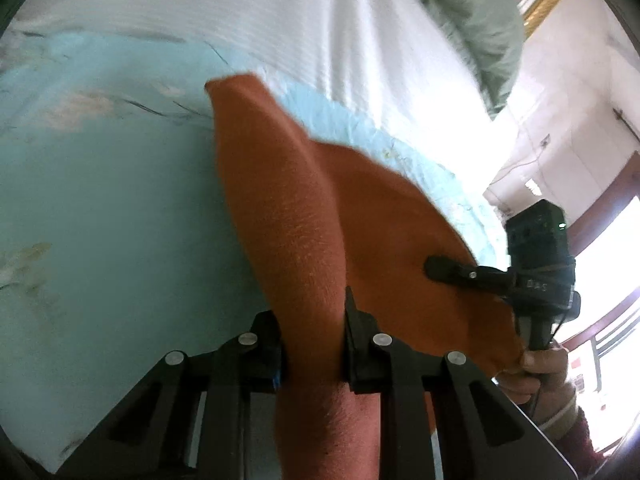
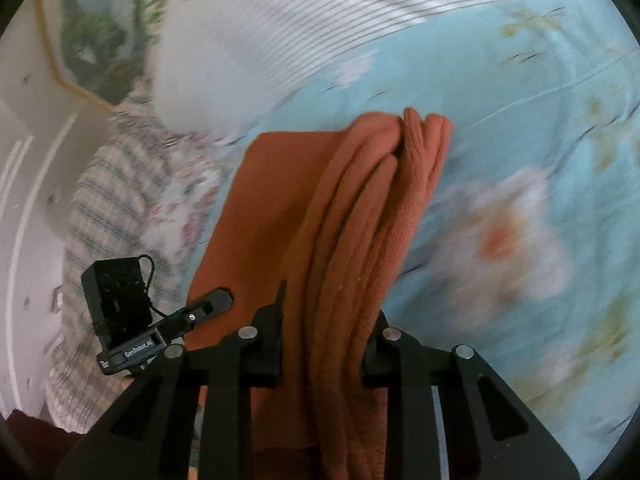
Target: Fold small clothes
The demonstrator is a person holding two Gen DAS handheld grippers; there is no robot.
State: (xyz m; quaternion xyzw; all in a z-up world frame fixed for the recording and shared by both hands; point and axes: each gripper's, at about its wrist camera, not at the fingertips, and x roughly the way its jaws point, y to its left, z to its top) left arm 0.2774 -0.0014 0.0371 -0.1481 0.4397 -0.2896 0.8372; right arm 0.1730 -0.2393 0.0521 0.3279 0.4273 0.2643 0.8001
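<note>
An orange knit garment (image 1: 304, 216) hangs stretched between both grippers above a light blue flowered bedsheet (image 1: 100, 200). My left gripper (image 1: 314, 344) is shut on one bunched edge of it. The right gripper shows at the right of the left wrist view (image 1: 448, 270), clamped on the cloth's other edge. In the right wrist view my right gripper (image 2: 324, 344) is shut on the garment (image 2: 360, 208), which falls in several thick folds. The left gripper (image 2: 216, 300) shows at lower left there, pinching the cloth's far corner.
A white ribbed cloth (image 1: 320, 20) lies on the bed beyond the garment. A striped blanket (image 2: 108, 200) lies at the bed's edge. The bedsheet (image 2: 540, 120) spreads out to the right. A wall and a doorway (image 1: 580, 140) lie to the right.
</note>
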